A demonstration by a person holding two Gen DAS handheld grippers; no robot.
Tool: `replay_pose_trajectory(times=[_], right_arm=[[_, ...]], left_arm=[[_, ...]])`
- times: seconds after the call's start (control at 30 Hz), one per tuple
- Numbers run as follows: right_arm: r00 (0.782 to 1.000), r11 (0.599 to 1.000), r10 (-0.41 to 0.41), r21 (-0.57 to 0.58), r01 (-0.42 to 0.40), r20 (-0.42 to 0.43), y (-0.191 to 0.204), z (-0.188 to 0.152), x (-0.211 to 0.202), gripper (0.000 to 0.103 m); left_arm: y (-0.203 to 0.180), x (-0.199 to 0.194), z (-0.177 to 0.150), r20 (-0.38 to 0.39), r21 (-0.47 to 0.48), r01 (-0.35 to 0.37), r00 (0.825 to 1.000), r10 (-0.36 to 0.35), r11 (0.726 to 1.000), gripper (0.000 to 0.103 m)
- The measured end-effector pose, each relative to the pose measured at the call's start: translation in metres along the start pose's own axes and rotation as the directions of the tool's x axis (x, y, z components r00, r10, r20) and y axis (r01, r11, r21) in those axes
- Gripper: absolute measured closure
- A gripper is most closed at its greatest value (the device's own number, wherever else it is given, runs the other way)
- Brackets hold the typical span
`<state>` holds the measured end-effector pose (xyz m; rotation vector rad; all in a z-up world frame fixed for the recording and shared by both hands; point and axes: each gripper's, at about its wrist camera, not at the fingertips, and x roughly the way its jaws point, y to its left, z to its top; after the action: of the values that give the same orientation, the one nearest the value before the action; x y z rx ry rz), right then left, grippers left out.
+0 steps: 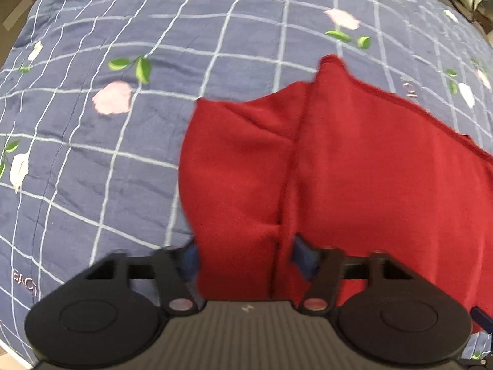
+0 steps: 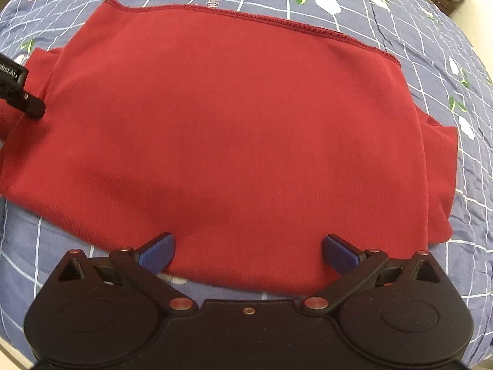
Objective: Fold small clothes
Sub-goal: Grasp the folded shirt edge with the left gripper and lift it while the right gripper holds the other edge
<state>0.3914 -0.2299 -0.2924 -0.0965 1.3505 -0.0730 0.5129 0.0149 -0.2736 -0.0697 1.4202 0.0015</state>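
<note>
Right wrist view is showing the red garment [image 2: 234, 129] lying spread across a bed, on a blue checked quilt [image 2: 431, 61] printed with flowers, its stitched hem running along the far edge and a side flap already turned under at the right, so it is sitting as a broad, mostly flat panel. That flatness is giving both tools a clean edge to work from. The right gripper [image 2: 248, 251] is resting at the near edge of the cloth with its blue-padded fingers [image 2: 158, 251] spread wide on either side of the fabric and pinching nothing; it appears to be waiting at the edge, ready either to take hold or to press the layer down. At the left margin of this view the black body of the other tool is reaching onto the garment's side. Seen from the left wrist, the left gripper [image 1: 246, 259] is straddling a bunched ridge of the red cloth, which is rising between its fingers [image 1: 303, 257]; the pads look partly apart, and with the blur I cannot tell whether they are actually clamping the fold. Held at that side seam, it is probably positioned to carry the flap across the panel and narrow the garment.
</note>
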Motion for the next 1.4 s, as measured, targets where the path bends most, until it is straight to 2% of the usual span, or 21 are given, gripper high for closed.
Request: replay_pose_trajectory(times=[0.07,0.2,0.33,0.43,0.53,0.7,0.77,0.97,1.07,1.17,1.23,1.4], right_arm=[[1.0,1.0,-0.003,-0.015,0.003,-0.01,-0.001,-0.002,-0.003,0.001],[1.0,0.998,-0.011,-0.06,0.01,-0.015,-0.005,-0.009,-0.014,0.001],[1.0,0.995,-0.01,-0.094,0.01,0.002,-0.015,-0.02,-0.031,0.001],[1.0,0.995,-0.004,-0.095,0.006,0.022,-0.031,-0.028,-0.047,0.001],[0.999,0.996,-0.004,-0.089,0.008,0.043,-0.047,-0.033,-0.062,0.001],[0.997,0.996,-0.021,-0.085,0.028,0.077,-0.088,-0.042,-0.082,0.001],[0.996,0.996,-0.035,-0.075,0.041,0.084,-0.109,-0.046,-0.087,0.001],[0.995,0.997,-0.08,-0.011,0.081,0.064,-0.171,-0.071,-0.092,0.001],[0.995,0.996,-0.094,0.003,0.094,0.035,-0.197,-0.086,-0.089,0.001],[0.994,0.995,-0.104,-0.003,0.105,0.013,-0.22,-0.097,-0.085,0.001],[0.995,0.995,-0.104,-0.004,0.104,0.004,-0.233,-0.1,-0.082,0.001],[0.997,0.997,-0.082,-0.011,0.082,-0.015,-0.259,-0.099,-0.074,0.001]], left_arm=[[-0.006,-0.007,-0.003,0.019,-0.009,-0.003,1.0,0.003,1.0,0.065],[-0.015,-0.024,-0.01,0.081,-0.019,-0.02,0.996,0.022,1.0,0.072],[-0.032,-0.05,-0.019,0.173,0.029,-0.049,0.984,0.043,0.998,0.08],[-0.056,-0.074,-0.029,0.251,0.091,-0.082,0.966,0.057,0.992,0.083],[-0.084,-0.097,-0.038,0.304,0.127,-0.079,0.952,0.037,0.989,0.083],[-0.143,-0.124,-0.05,0.338,0.198,-0.072,0.941,0.001,0.978,0.083],[-0.173,-0.131,-0.057,0.352,0.253,-0.083,0.936,-0.012,0.964,0.083],[-0.266,-0.12,-0.084,0.335,0.431,-0.083,0.939,-0.074,0.899,0.083],[-0.308,-0.099,-0.1,0.292,0.499,-0.079,0.953,-0.082,0.863,0.083],[-0.339,-0.073,-0.114,0.251,0.541,-0.092,0.966,-0.056,0.836,0.083],[-0.349,-0.064,-0.121,0.229,0.541,-0.084,0.972,-0.05,0.837,0.083],[-0.347,-0.065,-0.124,0.163,0.482,0.035,0.978,-0.128,0.876,0.079]])
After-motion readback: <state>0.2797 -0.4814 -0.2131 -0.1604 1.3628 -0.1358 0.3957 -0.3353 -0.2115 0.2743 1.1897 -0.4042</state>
